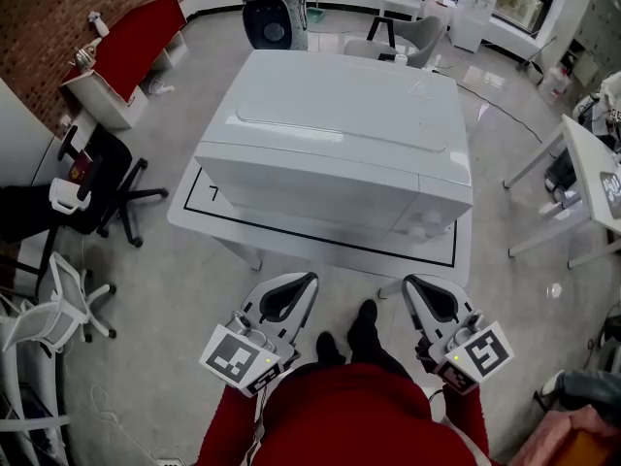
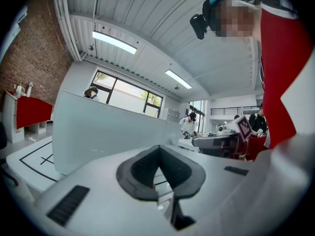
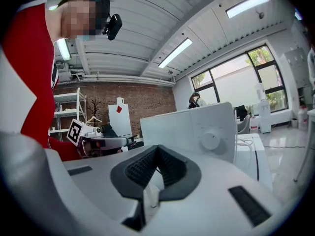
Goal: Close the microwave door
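Note:
A white microwave (image 1: 330,153) stands on a white table (image 1: 190,214), and its door (image 1: 310,194) lies flush with the front. The control panel with knobs (image 1: 427,223) is at the front's right end. Both grippers hang level below the table's near edge, short of the microwave and apart from it. My left gripper (image 1: 303,282) is shut with nothing in it, and in the left gripper view its tips (image 2: 158,148) point at the microwave's door (image 2: 108,132). My right gripper (image 1: 412,284) is shut and empty too, aimed at the knob (image 3: 210,140) in the right gripper view.
A black line frames the microwave on the table. Black office chairs (image 1: 97,187) and a white chair (image 1: 58,299) stand at the left, a red cabinet (image 1: 131,42) at the far left. A desk (image 1: 592,173) stands at the right. The person's feet (image 1: 364,323) are under the table edge.

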### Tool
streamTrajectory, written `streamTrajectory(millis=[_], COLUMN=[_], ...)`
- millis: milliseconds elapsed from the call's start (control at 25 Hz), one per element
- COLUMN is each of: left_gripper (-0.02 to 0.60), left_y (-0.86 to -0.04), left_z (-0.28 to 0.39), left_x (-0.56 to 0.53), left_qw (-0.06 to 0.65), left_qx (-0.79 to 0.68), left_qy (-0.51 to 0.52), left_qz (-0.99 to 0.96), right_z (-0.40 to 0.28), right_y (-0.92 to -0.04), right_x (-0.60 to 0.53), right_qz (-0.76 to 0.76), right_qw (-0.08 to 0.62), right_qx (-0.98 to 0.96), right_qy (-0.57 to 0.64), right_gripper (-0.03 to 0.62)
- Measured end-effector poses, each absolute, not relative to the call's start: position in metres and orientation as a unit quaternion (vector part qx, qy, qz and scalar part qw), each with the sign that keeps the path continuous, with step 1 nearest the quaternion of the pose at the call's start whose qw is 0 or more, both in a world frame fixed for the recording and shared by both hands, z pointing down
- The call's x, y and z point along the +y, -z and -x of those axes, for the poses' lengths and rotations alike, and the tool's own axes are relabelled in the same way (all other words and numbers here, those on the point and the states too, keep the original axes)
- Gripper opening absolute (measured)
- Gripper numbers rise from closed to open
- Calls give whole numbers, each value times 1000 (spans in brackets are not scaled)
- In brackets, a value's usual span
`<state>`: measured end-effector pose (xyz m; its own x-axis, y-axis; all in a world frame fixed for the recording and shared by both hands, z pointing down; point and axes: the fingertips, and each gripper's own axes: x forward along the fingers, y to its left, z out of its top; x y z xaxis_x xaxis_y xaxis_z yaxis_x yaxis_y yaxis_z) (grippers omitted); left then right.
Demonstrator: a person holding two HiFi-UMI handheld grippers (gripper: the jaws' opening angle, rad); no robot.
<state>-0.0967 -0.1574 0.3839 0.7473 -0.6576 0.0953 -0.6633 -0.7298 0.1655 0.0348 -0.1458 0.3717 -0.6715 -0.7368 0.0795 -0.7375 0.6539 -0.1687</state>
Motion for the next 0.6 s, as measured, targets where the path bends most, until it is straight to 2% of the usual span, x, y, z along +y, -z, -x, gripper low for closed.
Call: streamTrajectory(millis=[600], left_gripper=[11], left_y=[-370], left_z=[99], left_x=[-154], left_qw=[93], left_qx=[-361], left_qy=[12], left_qz=[-928], right_z=[-31], right_y=[-370], right_x=[-144], right_qz=[-407], right_qw=[1], right_qx=[-909], right_qy=[-92], right_gripper=[14])
